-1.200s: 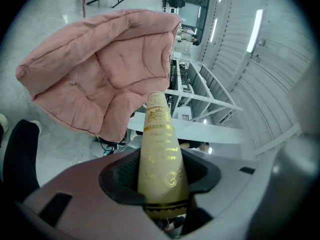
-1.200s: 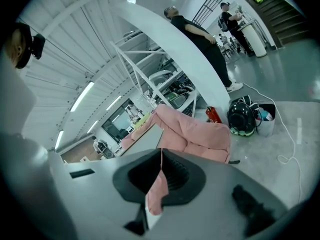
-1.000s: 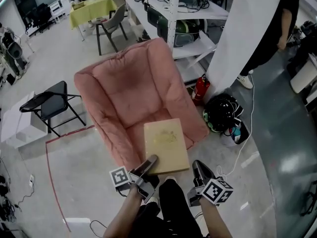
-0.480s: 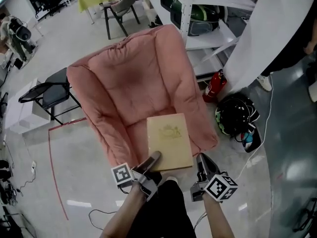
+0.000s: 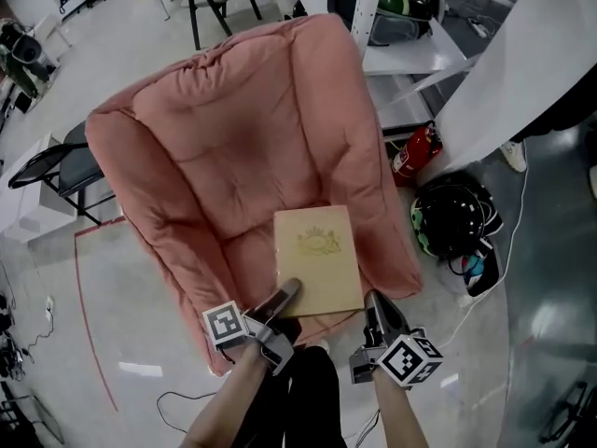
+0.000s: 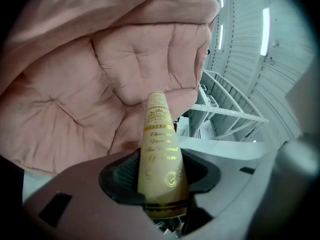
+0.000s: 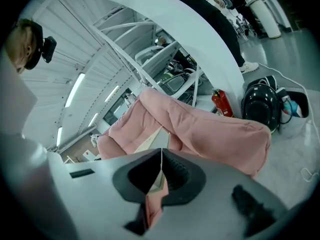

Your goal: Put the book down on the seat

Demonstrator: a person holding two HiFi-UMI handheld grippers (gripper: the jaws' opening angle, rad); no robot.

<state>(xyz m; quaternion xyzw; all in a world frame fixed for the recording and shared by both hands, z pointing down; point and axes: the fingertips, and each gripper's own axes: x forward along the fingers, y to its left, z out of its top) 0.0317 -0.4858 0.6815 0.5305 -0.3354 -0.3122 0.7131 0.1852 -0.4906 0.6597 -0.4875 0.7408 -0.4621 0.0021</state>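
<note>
A workshop-like lab: white metal shelving [image 5: 370, 7], a fire extinguisher [image 5: 415, 152], a folding chair [image 5: 48, 163].

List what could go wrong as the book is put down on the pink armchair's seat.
1. The book is close to the seat's front edge. Released here, it may tip off onto the floor.
2. The left gripper clamps only the near end of the spine, and the right gripper's fingers seem shut on just a thin corner edge, so the book could twist or slip loose.
</note>
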